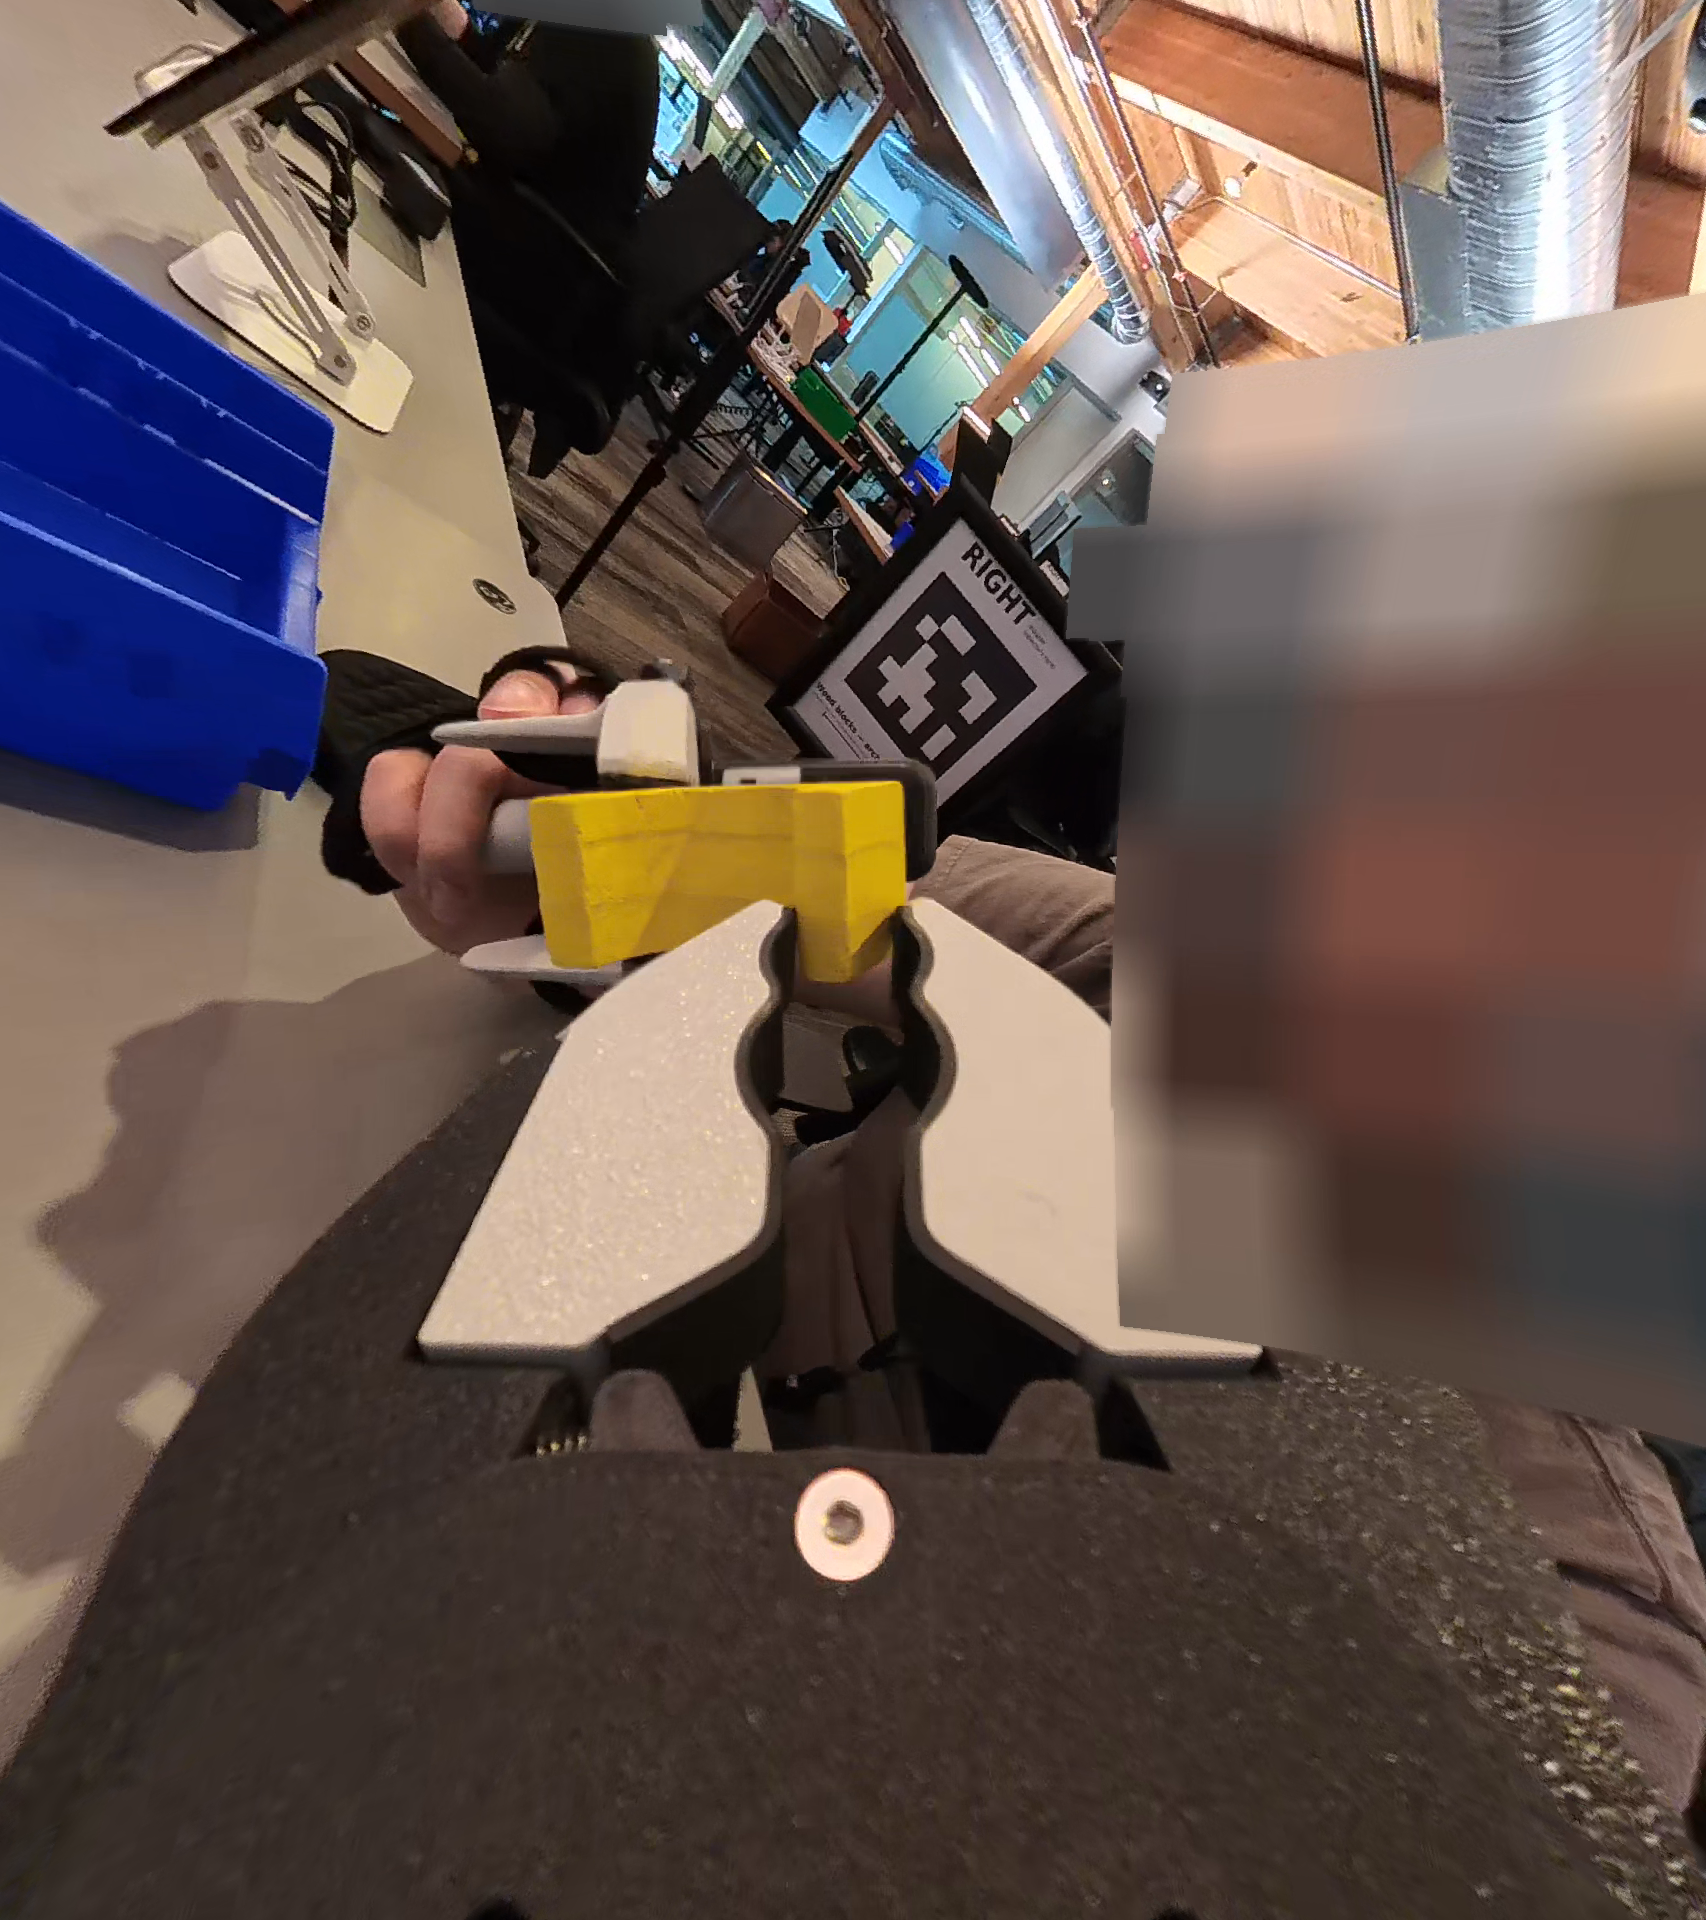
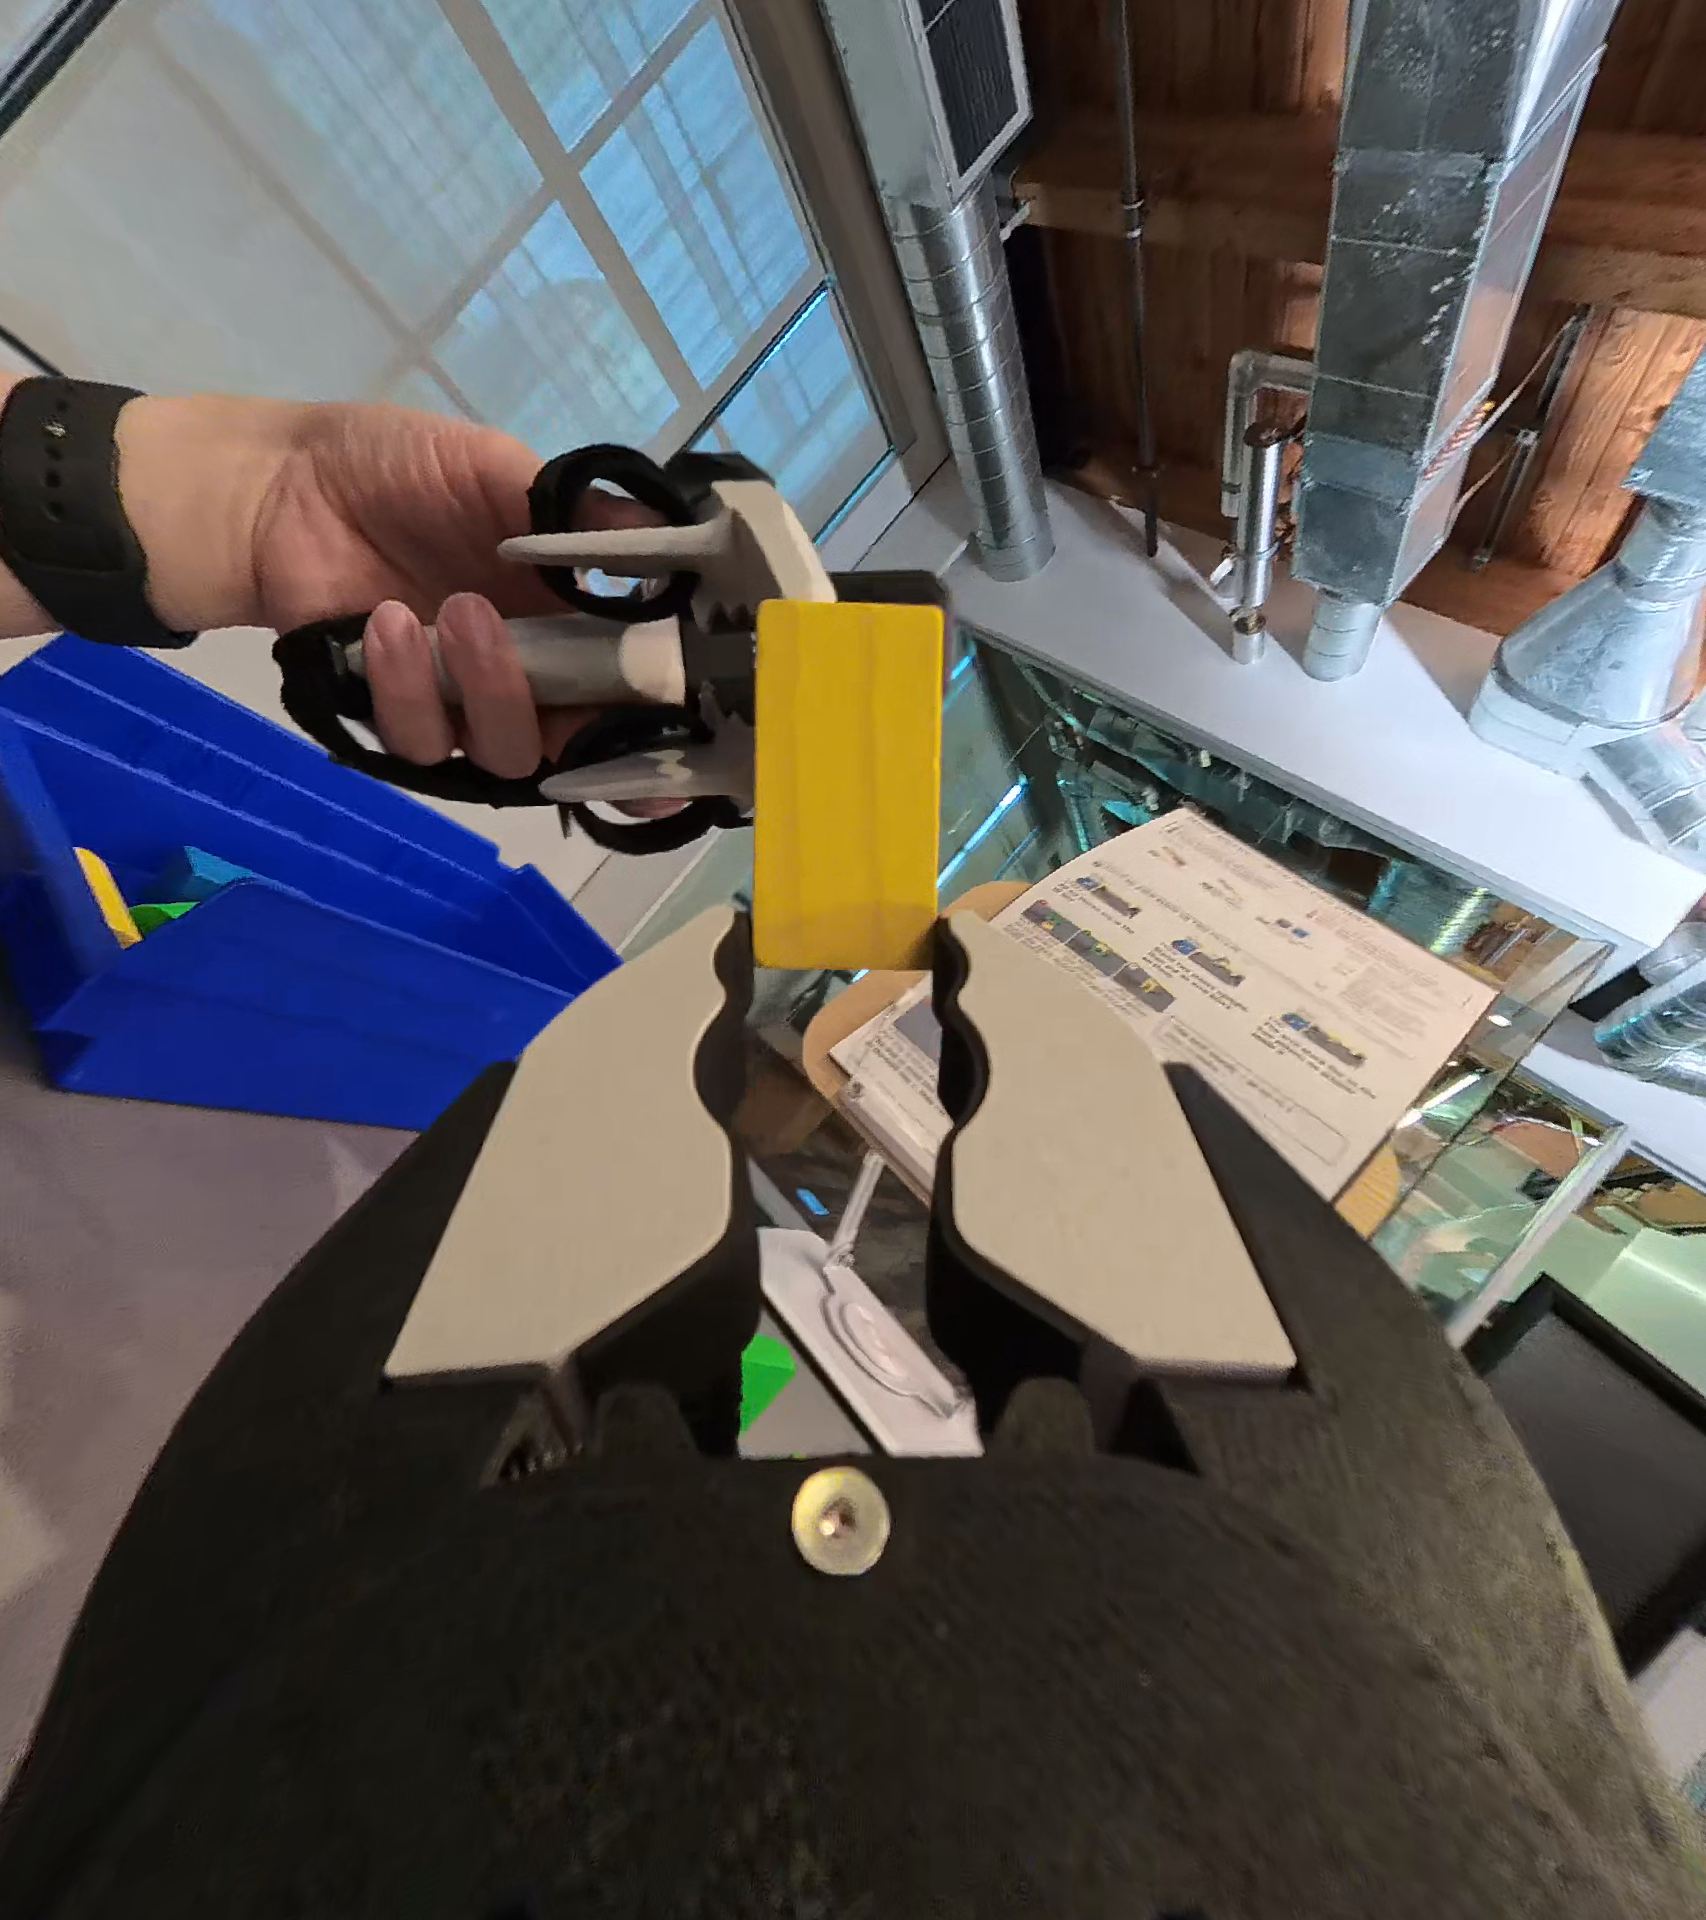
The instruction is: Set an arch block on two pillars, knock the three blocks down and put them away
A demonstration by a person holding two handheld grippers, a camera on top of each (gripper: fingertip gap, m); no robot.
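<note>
A: Yellow arch block (image 1: pixel 714 873) – where?
B: Mid-frame, pinched by left gripper (image 1: pixel 841 940) and right gripper (image 2: pixel 841 945) alike, held above the table (image 1: pixel 153 987).
A: Blue bin (image 2: pixel 288 997)?
B: Seen at left – some blocks inside.

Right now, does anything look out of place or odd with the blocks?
Yes. The yellow arch block is in the air, not on pillars: the left gripper pinches one leg while the right gripper pinches an end. Two grippers on one block looks odd, perhaps a handover.
</note>
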